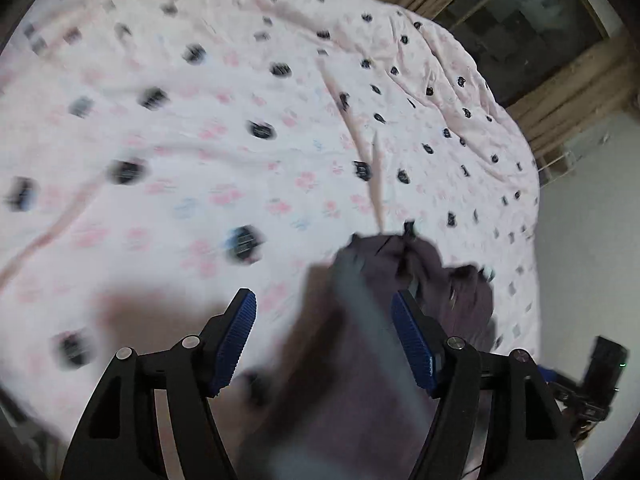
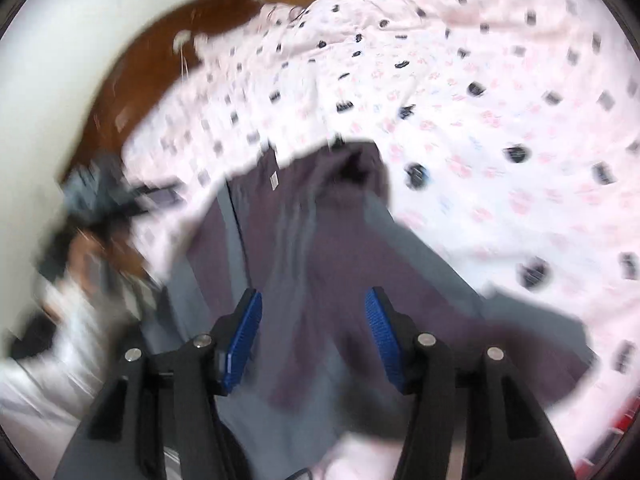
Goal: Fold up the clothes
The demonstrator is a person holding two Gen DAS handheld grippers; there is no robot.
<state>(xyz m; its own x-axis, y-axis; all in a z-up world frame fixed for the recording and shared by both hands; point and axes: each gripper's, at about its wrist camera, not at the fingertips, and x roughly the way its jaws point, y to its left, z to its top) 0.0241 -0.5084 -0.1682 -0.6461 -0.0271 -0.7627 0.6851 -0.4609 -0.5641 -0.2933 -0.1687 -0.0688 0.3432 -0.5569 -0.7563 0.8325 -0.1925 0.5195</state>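
- Both pairs of jaws stand apart, the blue ribbed pads clear of any cloth, so neither clamps anything.
- In the left wrist view, the left gripper (image 1: 324, 340) hangs over the near end of the garment; a blurred grey-purple fold shows in the gap between the pads, but whether it brushes one of them cannot be told.
- In the right wrist view, the right gripper (image 2: 314, 338) hovers above the middle of the same garment, which fills the gap beneath it without being pinched.
- The dark purple-and-grey garment (image 2: 320, 220) lies on the bed, on a pale pink duvet (image 1: 200, 100) printed with dark and pink marks. It looks like a top with grey panels, though blur hides its exact kind.
- It occupies the lower centre of both frames. In the left view its far end (image 1: 400, 256) is bunched into a rumpled heap at right of centre.
- Progress, as a judgement: the garment is laid down but still creased and uneven, with no neat rectangle yet. Flattening and most of the folds appear to remain.
- A small white label (image 2: 274, 179) shows near the top edge of the cloth in the right view.
- Both frames are heavily smeared, so finer detail of seams and edges is lost.
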